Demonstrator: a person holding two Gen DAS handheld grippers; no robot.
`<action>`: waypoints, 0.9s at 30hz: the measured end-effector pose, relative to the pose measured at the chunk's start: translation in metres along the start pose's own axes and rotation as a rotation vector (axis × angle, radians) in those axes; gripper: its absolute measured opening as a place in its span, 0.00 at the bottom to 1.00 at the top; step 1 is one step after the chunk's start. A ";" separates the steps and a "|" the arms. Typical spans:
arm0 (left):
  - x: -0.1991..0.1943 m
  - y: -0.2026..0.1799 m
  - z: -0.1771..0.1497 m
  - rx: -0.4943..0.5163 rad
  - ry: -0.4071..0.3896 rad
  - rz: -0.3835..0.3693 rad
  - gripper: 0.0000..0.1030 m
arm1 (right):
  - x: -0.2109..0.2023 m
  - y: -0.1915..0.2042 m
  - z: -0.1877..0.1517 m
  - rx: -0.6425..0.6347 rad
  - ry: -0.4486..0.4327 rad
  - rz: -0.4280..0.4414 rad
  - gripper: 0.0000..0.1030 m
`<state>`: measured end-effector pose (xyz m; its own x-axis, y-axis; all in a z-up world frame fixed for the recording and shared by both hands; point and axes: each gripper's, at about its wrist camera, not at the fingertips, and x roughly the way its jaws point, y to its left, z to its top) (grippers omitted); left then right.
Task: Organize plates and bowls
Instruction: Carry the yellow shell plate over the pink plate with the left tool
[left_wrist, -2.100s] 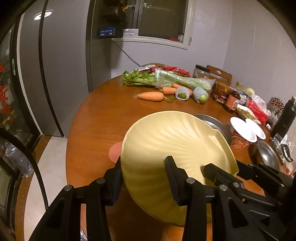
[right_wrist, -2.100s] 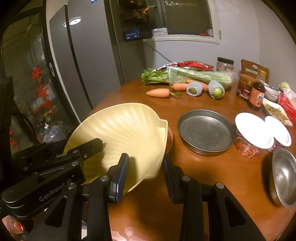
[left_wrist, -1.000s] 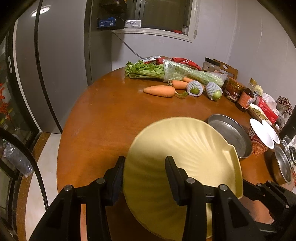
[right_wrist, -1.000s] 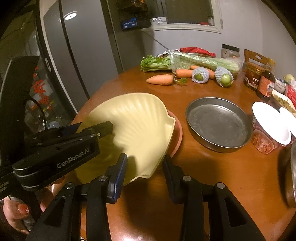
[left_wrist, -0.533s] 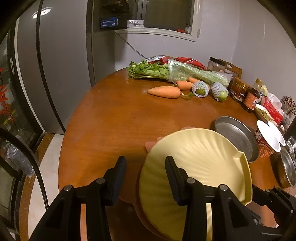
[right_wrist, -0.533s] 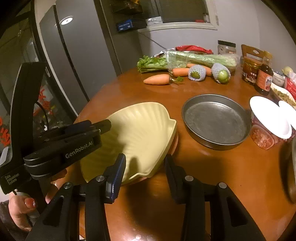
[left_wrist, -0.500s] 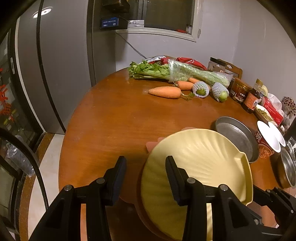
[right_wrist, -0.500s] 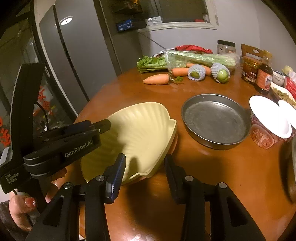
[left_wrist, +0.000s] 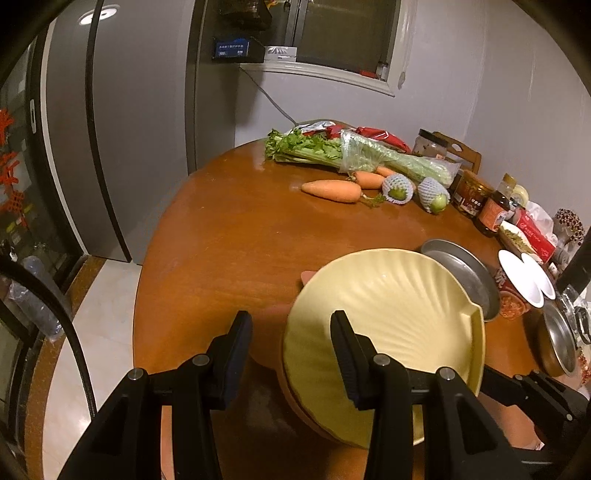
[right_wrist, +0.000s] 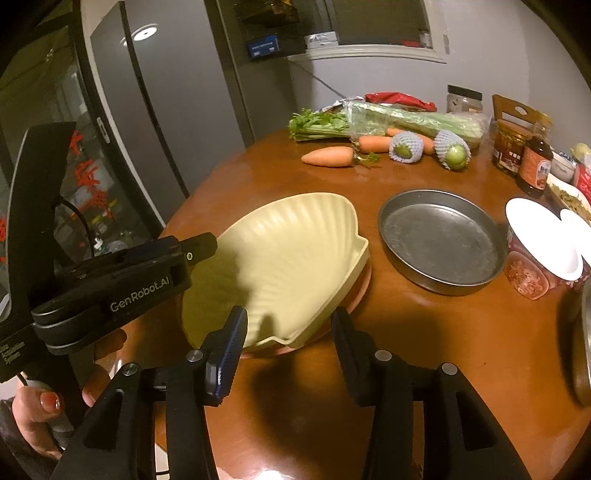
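A pale yellow shell-shaped plate (left_wrist: 391, 306) (right_wrist: 291, 251) lies on an orange plate (left_wrist: 306, 275) (right_wrist: 360, 291) near the front of the round wooden table (left_wrist: 229, 240). My left gripper (left_wrist: 291, 347) straddles the yellow plate's left rim. Its right finger is over the plate's inside and its left finger (left_wrist: 240, 347) stands off the rim with a gap. My right gripper (right_wrist: 288, 332) straddles the plate's near rim. Its jaws are opening, and its right finger (right_wrist: 341, 339) is just clear of the edge.
A round metal pan (right_wrist: 439, 236) sits right of the plates, then cup noodles (right_wrist: 535, 240) with white lids and a steel bowl (left_wrist: 557, 339). Carrots (right_wrist: 328, 157), netted fruit, celery (right_wrist: 406, 118) and jars line the far side. A fridge (left_wrist: 122, 129) stands left. A hand (right_wrist: 40, 406) holds the left gripper.
The yellow plate came down from a tilted hold above the table onto the orange plate. It now sits further right between the left fingers. The right jaws have widened.
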<state>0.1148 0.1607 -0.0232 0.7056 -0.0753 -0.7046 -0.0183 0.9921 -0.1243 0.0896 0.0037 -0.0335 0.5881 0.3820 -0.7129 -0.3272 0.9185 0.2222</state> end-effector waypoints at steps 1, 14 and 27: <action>-0.002 -0.001 0.000 0.001 -0.004 0.003 0.43 | -0.001 0.002 0.000 -0.006 0.001 0.003 0.48; -0.003 -0.004 -0.008 0.008 0.020 0.024 0.44 | 0.000 0.010 -0.004 -0.066 0.012 -0.020 0.51; -0.011 -0.002 -0.015 -0.016 0.024 0.014 0.47 | -0.007 0.007 -0.008 -0.090 0.011 -0.041 0.56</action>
<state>0.0962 0.1578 -0.0261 0.6882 -0.0641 -0.7227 -0.0396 0.9913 -0.1257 0.0772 0.0065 -0.0327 0.5943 0.3428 -0.7276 -0.3686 0.9201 0.1324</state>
